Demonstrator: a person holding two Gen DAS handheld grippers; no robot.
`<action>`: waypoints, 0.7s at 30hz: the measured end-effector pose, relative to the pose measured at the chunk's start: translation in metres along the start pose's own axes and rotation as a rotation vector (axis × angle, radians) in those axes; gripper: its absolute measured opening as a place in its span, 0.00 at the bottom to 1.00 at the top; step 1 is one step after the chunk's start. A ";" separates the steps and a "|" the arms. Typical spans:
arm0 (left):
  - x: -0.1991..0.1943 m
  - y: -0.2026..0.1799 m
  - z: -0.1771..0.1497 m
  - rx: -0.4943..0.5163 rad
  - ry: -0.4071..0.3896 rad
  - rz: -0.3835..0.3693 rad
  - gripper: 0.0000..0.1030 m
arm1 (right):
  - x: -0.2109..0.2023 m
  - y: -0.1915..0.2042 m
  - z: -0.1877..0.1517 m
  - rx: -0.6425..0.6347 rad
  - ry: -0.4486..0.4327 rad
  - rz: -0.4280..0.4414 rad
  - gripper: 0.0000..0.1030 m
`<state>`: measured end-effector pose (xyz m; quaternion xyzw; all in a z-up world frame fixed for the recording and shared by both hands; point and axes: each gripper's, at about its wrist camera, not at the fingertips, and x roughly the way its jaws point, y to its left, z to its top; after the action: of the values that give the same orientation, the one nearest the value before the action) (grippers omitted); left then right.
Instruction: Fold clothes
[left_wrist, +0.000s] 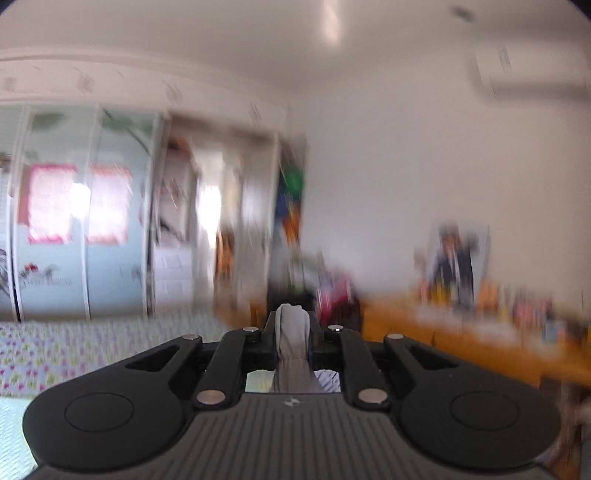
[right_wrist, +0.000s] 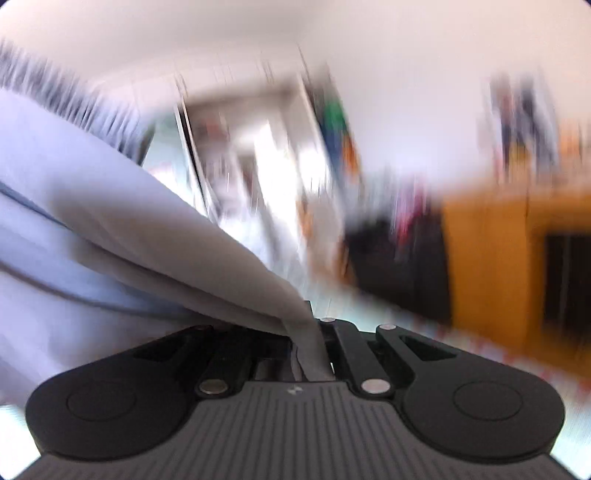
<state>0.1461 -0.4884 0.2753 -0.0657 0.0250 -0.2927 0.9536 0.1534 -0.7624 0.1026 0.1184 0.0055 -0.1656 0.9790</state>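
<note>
Both views are motion-blurred, so we only call what's clear.

Left tool (left_wrist: 293, 321): jaws nearly together, pinching a bunched fold of grey cloth (left_wrist: 291, 343). The cloth sticks up a little past the fingertips at 12 o'clock and trails back under the tool body toward 6. Through the gap below it we see a bit of striped fabric and the patterned bed sheet (left_wrist: 74, 350), which fills the 8 to 9 o'clock area.

Right tool (right_wrist: 314, 325): jaws clamped on the same pale grey cloth (right_wrist: 129, 236). From the pinch point the cloth fans out wide toward 9 to 10 o'clock and fills most of the left half of that view, hanging taut in folds off the fingertips. So the garment is up off the bed, gripped at two points, one per tool.

Background, both views: both tools point roughly level into the room. Sliding wardrobe doors (left_wrist: 85, 221) sit at 9 to 10 o'clock, a white wall (left_wrist: 406, 166) at 1 to 2, and an orange wooden cabinet (right_wrist: 491, 266) at 3 with clutter on top, too blurred to identify.
</note>
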 end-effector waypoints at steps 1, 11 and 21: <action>-0.011 0.017 0.003 -0.042 -0.033 0.016 0.13 | -0.002 0.005 0.023 -0.043 -0.039 0.015 0.04; -0.128 0.199 -0.223 -0.297 0.311 0.433 0.17 | -0.068 0.034 -0.122 -0.146 0.644 0.552 0.49; -0.235 0.285 -0.411 -0.526 0.611 0.709 0.12 | -0.190 0.032 -0.281 0.037 0.943 0.541 0.50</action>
<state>0.0746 -0.1685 -0.1691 -0.2017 0.3947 0.0575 0.8945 -0.0080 -0.6057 -0.1537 0.1943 0.4103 0.1634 0.8759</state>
